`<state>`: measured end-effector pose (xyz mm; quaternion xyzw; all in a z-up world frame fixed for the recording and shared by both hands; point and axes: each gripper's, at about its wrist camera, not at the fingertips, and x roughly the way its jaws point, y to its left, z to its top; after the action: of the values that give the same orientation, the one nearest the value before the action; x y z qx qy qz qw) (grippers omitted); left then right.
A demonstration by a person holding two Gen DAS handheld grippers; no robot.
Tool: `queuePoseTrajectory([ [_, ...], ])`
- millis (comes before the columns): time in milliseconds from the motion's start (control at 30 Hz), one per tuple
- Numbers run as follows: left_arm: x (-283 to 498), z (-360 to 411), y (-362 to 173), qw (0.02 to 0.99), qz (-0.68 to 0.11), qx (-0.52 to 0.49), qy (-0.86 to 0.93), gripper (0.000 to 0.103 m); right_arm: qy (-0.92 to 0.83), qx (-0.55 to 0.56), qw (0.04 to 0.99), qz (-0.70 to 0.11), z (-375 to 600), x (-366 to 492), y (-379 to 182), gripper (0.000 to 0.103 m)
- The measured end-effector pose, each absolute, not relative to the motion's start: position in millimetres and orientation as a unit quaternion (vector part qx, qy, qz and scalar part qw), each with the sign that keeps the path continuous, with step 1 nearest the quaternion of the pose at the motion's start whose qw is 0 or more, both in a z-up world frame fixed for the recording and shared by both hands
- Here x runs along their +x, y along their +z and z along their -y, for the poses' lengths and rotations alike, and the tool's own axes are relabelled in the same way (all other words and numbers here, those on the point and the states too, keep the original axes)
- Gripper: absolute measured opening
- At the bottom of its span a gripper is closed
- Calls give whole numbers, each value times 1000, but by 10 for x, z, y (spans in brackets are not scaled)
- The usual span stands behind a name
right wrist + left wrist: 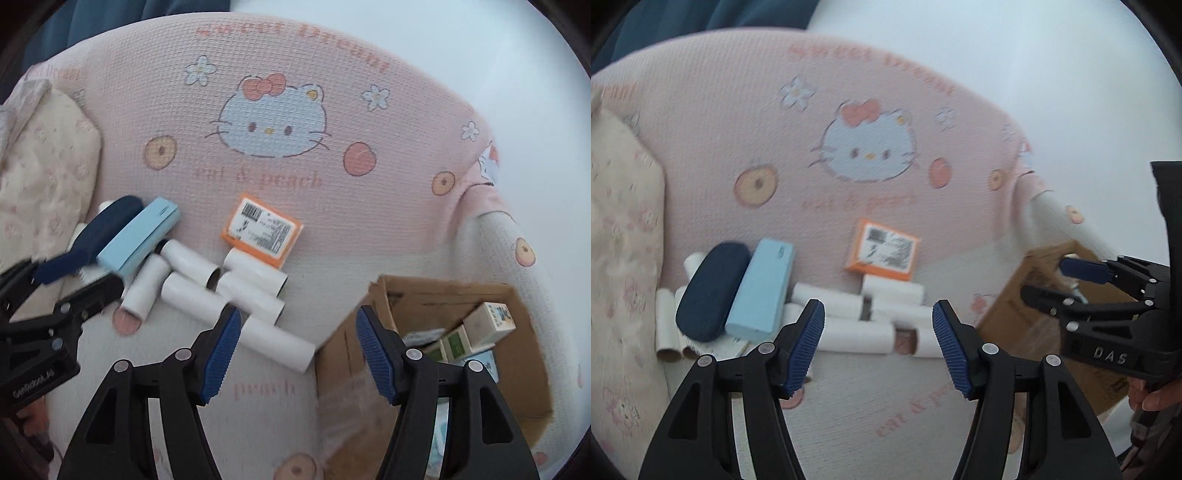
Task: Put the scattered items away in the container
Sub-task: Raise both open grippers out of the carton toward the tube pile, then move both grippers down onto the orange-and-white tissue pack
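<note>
A: What is seen at the far left?

B: A floral pillow (40, 162) is seen at the left edge of the pink blanket (280, 51). Next to it a navy case (709, 291) and a light blue case (762, 290) are laid side by side, touching, over a few white tubes.

A: And further right?

B: A cluster of white tubes (195, 295) is spread in the middle, some touching one another. An orange box (264, 230) is set just beyond them, barcode label up. At the right a cardboard box (517, 369) is placed open on the blanket, with several small cartons (487, 321) held inside.

A: How are the grippers set?

B: The left gripper (879, 343) is held with its jaws wide apart over the tubes, nothing between them. The right gripper (297, 350) is likewise spread, nothing gripped, positioned between the tubes and the cardboard box's near corner.
</note>
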<state>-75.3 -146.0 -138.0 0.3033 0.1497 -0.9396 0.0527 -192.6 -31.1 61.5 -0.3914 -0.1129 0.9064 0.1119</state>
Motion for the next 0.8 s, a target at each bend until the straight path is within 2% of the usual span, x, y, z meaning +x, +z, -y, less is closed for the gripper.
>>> queuePoseTrajectory([
  [167, -1102, 1618, -1516, 66, -106, 325, -937, 65, 918, -332, 101, 189, 540, -2224, 324, 63],
  [233, -1270, 1681, -1548, 61, -96, 336, -935, 65, 921, -326, 93, 191, 573, -2364, 201, 63],
  [467, -1906, 1772, -1604, 26, -77, 353, -932, 65, 927, -344, 72, 130, 332, -3032, -63, 63],
  [667, -2460, 1918, -1749, 7, -110, 372, -922, 65, 924, -372, 73, 53, 4, -3430, -218, 63],
  [800, -2765, 2081, -1875, -17, -181, 385, -905, 65, 923, -378, 69, -15, -168, -3524, -401, 63],
])
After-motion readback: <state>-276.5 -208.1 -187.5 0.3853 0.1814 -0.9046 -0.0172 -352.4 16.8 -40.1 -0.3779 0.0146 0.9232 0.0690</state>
